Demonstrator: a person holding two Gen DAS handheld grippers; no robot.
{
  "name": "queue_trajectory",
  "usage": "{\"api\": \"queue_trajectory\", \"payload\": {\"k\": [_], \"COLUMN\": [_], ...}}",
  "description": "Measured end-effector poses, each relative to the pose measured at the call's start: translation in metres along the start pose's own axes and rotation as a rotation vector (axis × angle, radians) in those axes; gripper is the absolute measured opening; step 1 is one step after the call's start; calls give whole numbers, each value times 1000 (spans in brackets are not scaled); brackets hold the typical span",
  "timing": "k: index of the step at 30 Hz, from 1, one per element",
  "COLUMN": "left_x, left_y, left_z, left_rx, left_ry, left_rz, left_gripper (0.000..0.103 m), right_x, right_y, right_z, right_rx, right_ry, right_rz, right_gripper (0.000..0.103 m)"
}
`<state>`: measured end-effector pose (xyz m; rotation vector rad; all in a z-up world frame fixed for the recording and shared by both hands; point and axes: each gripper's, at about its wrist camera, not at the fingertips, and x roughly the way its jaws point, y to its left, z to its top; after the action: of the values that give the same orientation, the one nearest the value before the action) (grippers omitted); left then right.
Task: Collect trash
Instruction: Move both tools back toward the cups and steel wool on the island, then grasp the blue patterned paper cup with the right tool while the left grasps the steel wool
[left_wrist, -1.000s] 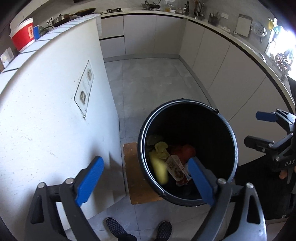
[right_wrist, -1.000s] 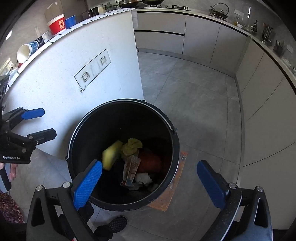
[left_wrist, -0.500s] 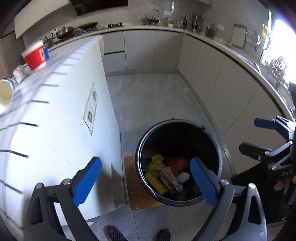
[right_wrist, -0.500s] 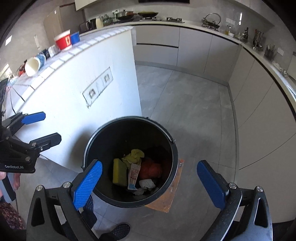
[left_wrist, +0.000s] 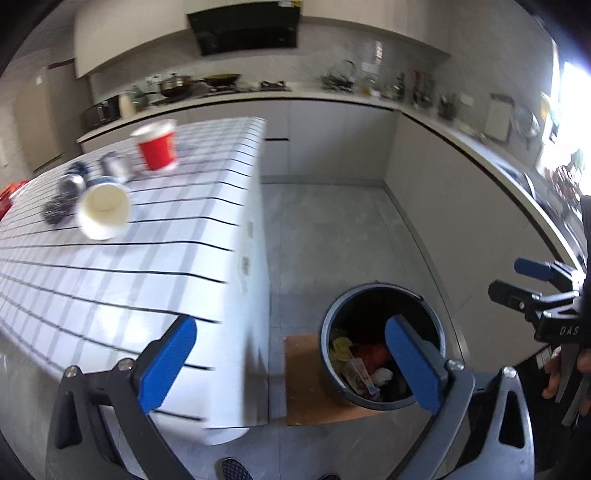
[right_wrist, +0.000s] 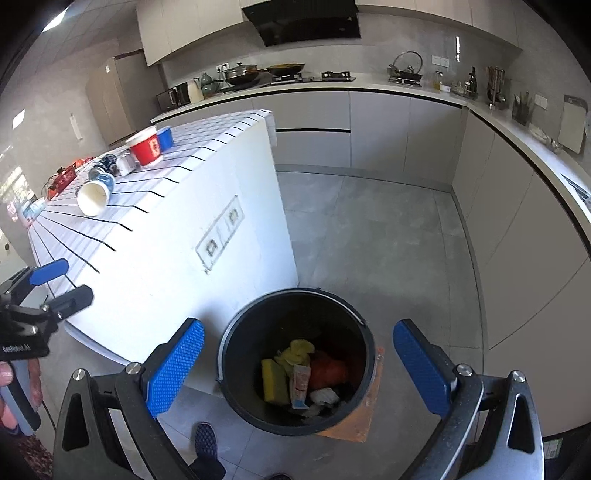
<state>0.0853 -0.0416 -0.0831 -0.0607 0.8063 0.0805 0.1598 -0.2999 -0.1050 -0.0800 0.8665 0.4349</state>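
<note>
A black trash bin (right_wrist: 258, 332) stands on the floor beside the white tiled island (right_wrist: 192, 206); it also shows in the left wrist view (left_wrist: 436, 325). Inside lie a yellow sponge (right_wrist: 274, 380), a carton (right_wrist: 300, 384), red and yellow scraps. On the island lie a tipped white paper cup (left_wrist: 104, 210) (right_wrist: 92, 197), a red cup (left_wrist: 157, 147) (right_wrist: 146, 149) and small cans (left_wrist: 114, 166). My left gripper (left_wrist: 291, 363) is open and empty, high above the island's edge and the bin. My right gripper (right_wrist: 299, 373) is open and empty above the bin.
A brown board (left_wrist: 303, 373) lies under the bin. Grey cabinets (right_wrist: 517, 236) curve along the right and back, with pots and a kettle on the counter. A blue cup (right_wrist: 165, 137) stands behind the red one. My shoes (right_wrist: 207, 439) are by the bin.
Both grippers have risen well above the bin and tilted up. The island top with its cups has come into view. The yellow sponge has settled inside the bin.
</note>
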Motion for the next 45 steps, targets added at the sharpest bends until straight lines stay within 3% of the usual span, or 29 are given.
{"api": "queue_trajectory", "payload": {"k": [8,19,32,37,45], "left_x": [-27,-56,-42,-31,3], "left_y": [68,166,274,307,341], "left_z": [-1,-16,-10,-1,17], "left_rx": [-102,-235,-266,-263,-244], "left_ry": [-35,-68,-56,-55,-27], "left_rz": [119,210,185,167,117], "left_gripper": [103,103,103,102,102], "right_x": [5,22,58,86,148], "right_y": [65,167,294,335,374], "right_z": [30,77,120,139,155], "right_rx": [-81,-152,-170,-170,-168], "right_ry": [-8,-55,-57,-56,18], "right_rz": [61,151,221,209,163], "right_gripper": [103,103,103,103,103]}}
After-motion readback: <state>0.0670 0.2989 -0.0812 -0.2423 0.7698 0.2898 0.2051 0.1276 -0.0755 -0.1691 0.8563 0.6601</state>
